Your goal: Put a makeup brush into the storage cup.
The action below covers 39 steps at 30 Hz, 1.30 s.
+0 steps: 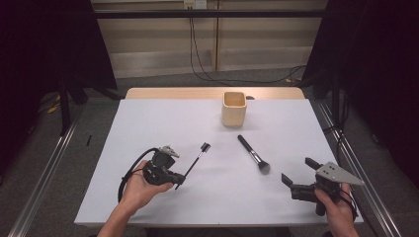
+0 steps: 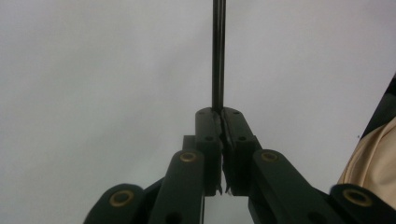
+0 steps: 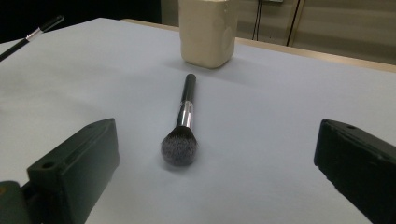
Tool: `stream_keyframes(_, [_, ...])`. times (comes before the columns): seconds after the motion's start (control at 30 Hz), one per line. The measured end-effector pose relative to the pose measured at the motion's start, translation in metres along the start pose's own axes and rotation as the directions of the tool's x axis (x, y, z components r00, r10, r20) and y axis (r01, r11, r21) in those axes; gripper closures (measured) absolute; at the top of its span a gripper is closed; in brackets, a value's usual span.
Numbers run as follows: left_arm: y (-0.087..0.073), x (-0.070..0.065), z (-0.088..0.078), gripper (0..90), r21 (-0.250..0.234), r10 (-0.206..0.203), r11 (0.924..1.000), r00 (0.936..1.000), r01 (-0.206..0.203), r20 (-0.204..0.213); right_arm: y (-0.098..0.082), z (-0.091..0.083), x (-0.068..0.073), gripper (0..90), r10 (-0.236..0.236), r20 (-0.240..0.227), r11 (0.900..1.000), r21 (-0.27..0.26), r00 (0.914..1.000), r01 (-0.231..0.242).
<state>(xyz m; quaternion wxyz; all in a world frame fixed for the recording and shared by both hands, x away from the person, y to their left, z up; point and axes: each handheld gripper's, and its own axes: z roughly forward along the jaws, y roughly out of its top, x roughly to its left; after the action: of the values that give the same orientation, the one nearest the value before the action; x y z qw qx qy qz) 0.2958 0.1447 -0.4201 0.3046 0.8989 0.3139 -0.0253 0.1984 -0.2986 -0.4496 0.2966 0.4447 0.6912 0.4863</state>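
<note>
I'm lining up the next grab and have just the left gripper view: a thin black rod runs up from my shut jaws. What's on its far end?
Observer: The thin brush ends in a small dark head, in the high view; the left gripper clamps its handle end.
Operator: Anything else on the table?
Observer: A makeup brush lies flat right of centre, bristles toward the right gripper.
Operator: Is that gripper busy?
Observer: No, its jaws stand wide open.

Even overhead light – soft shadows, dark surroundings.
</note>
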Motion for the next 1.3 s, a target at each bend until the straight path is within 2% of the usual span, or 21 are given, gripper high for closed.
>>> stream_keyframes(0.03, [0.0, 0.0, 0.0, 86.3, 0.0, 0.0, 1.0, 1.0, 0.0, 0.0, 0.0, 0.0, 0.0, 0.0, 0.003, -0.001, 1.0, -0.003, 1.0, -0.003])
stream_keyframes(0.07, [-0.002, 0.0, -0.001, 86.3, -0.051, -0.027, 0.9983, 0.9996, 0.028, 0.012, 0.0, 0.0, 0.0, 0.0, 0.003, -0.004, 1.0, -0.005, 1.0, -0.003])
stream_keyframes(0.2, [-0.004, -0.001, -0.004, 86.3, -0.113, -0.021, 0.9934, 0.9998, 0.022, 0.007, 0.0, 0.0, 0.0, 0.0, 0.0, -0.007, 1.0, -0.006, 1.0, 0.0])
stream_keyframes(0.27, [-0.006, -0.002, -0.008, 86.3, -0.176, -0.021, 0.9842, 0.9998, 0.021, 0.005, 0.0, 0.0, 0.001, 0.0, 0.0, -0.008, 1.0, -0.004, 1.0, 0.0])
stream_keyframes(0.3, [-0.006, -0.002, -0.008, 86.3, -0.176, -0.021, 0.9842, 0.9998, 0.021, 0.005, 0.0, 0.001, 0.001, 0.2, 0.001, -0.009, 1.0, -0.001, 1.0, -0.001])
stream_keyframes(0.33, [-0.007, -0.003, -0.01, 86.3, -0.227, -0.007, 0.9738, 0.9999, 0.01, 0.011, 0.0, 0.001, 0.0, 0.4, 0.003, -0.007, 1.0, -0.001, 1.0, -0.003])
stream_keyframes(0.4, [-0.008, -0.004, -0.012, 86.3, -0.24, 0.002, 0.9708, 1.0, -0.002, 0.002, 0.001, 0.0, 0.001, 0.3, 0.003, -0.007, 1.0, -0.004, 1.0, -0.003])
stream_keyframes(0.47, [-0.009, -0.006, -0.013, 86.3, -0.288, 0.012, 0.9575, 0.9999, -0.013, -0.005, 0.001, 0.0, 0.001, 0.4, 0.003, -0.013, 1.0, -0.01, 0.9999, -0.003])
stream_keyframes(0.6, [-0.009, -0.01, -0.013, 86.2, -0.324, -0.002, 0.9461, 0.9996, -0.007, -0.029, 0.001, 0.001, 0.002, 0.3, 0.006, -0.021, 1.0, -0.009, 0.9998, -0.006])
stream_keyframes(0.63, [-0.009, -0.015, -0.012, 86.2, -0.35, -0.001, 0.9365, 0.9993, -0.013, -0.038, 0.001, 0.001, 0.001, 0.3, 0.005, -0.019, 1.0, -0.01, 0.9998, -0.005])
stream_keyframes(0.77, [-0.009, -0.021, -0.01, 86.2, -0.405, 0.018, 0.9138, 0.9993, -0.029, -0.032, 0.001, 0.001, 0.001, 0.3, 0.01, -0.02, 1.0, -0.019, 0.9997, -0.01])
stream_keyframes(0.8, [-0.009, -0.021, -0.01, 86.2, -0.405, 0.018, 0.9138, 0.9993, -0.029, -0.032, 0.001, 0.001, 0.001, 0.3, 0.01, -0.02, 1.0, -0.019, 0.9997, -0.01])
stream_keyframes(0.83, [-0.009, -0.024, -0.01, 86.2, -0.439, 0.028, 0.8978, 0.9995, -0.032, -0.017, 0.001, 0.001, 0.002, 0.3, 0.003, -0.028, 1.0, -0.024, 0.9996, -0.003])
stream_keyframes(0.87, [-0.009, -0.024, -0.01, 86.2, -0.439, 0.028, 0.8978, 0.9995, -0.032, -0.017, 0.001, 0.001, 0.003, 0.3, 0.001, -0.032, 1.0, -0.025, 0.9995, -0.002])
stream_keyframes(0.9, [-0.01, -0.026, -0.01, 86.2, -0.463, 0.046, 0.8849, 0.9985, -0.055, -0.03, 0.002, 0.001, 0.004, 0.2, 0.006, -0.038, 1.0, -0.029, 0.9993, -0.007])
stream_keyframes(0.97, [-0.01, -0.027, -0.01, 86.2, -0.474, 0.043, 0.8789, 0.9987, -0.05, -0.025, 0.002, 0.001, 0.005, 0.0, -0.005, -0.047, 0.999, -0.034, 0.9989, 0.003])
stream_keyframes(1.03, [-0.011, -0.026, -0.009, 86.3, -0.506, 0.042, 0.8609, 0.9987, -0.052, -0.03, 0.002, 0.002, 0.006, 0.0, -0.01, -0.057, 0.999, -0.041, 0.9983, 0.008])
stream_keyframes(1.17, [-0.014, -0.026, -0.006, 86.3, -0.528, 0.036, 0.8473, 0.9979, -0.059, -0.054, 0.003, 0.002, 0.01, 0.0, -0.031, -0.084, 0.998, -0.053, 0.996, 0.026])
stream_keyframes(1.23, [-0.014, -0.026, -0.006, 86.3, -0.531, 0.035, 0.8451, 0.9978, -0.059, -0.056, 0.003, 0.003, 0.012, 0.0, -0.033, -0.095, 0.998, -0.061, 0.995, 0.028])
stream_keyframes(1.27, [-0.015, -0.026, -0.006, 86.3, -0.55, 0.038, 0.8327, 0.9976, -0.064, -0.059, 0.004, 0.003, 0.013, 0.0, -0.029, -0.099, 0.998, -0.066, 0.9946, 0.023])
stream_keyframes(1.3, [-0.015, -0.027, -0.007, 86.3, -0.556, 0.032, 0.8293, 0.9982, -0.055, -0.05, 0.005, 0.004, 0.014, 0.0, -0.018, -0.106, 0.997, -0.079, 0.9942, 0.01])
